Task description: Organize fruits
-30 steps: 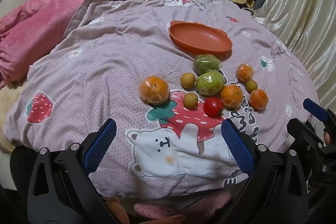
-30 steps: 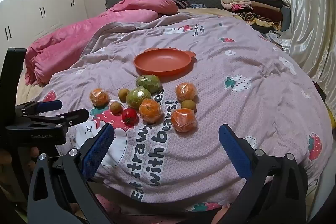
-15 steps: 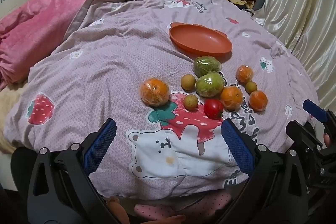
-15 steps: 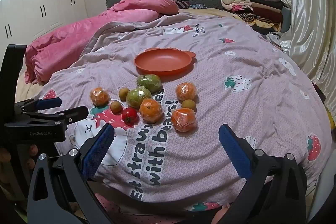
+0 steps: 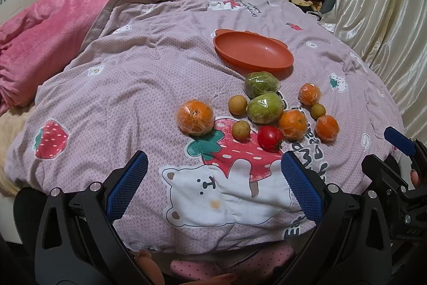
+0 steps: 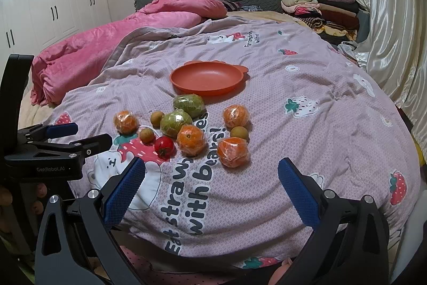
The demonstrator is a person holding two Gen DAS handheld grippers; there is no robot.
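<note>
Lilac cotton, printed with strawberries and bears, covers the bed as a duvet (image 6: 293, 124), a pink quilt (image 6: 106, 44) bunched along its left edge and folded clothes (image 6: 320, 7) stacked at the far right corner. An orange plastic plate (image 6: 206, 78) lies near the duvet's middle, holding nothing. Just in front of it, toward the near edge, sits the fruit cluster: two film-wrapped green fruits (image 6: 181, 112), one behind the other and touching; four wrapped oranges, the leftmost orange (image 5: 195, 117) a little apart from the rest; three small brown round fruits, one (image 5: 241, 130) beside a red tomato (image 5: 270, 138) at the front. The left gripper (image 5: 214, 186) and right gripper (image 6: 212, 186) hang over the duvet's near edge, well short of the fruit, each with blue-padded fingers (image 6: 124, 190) spread wide and gripping nothing.
</note>
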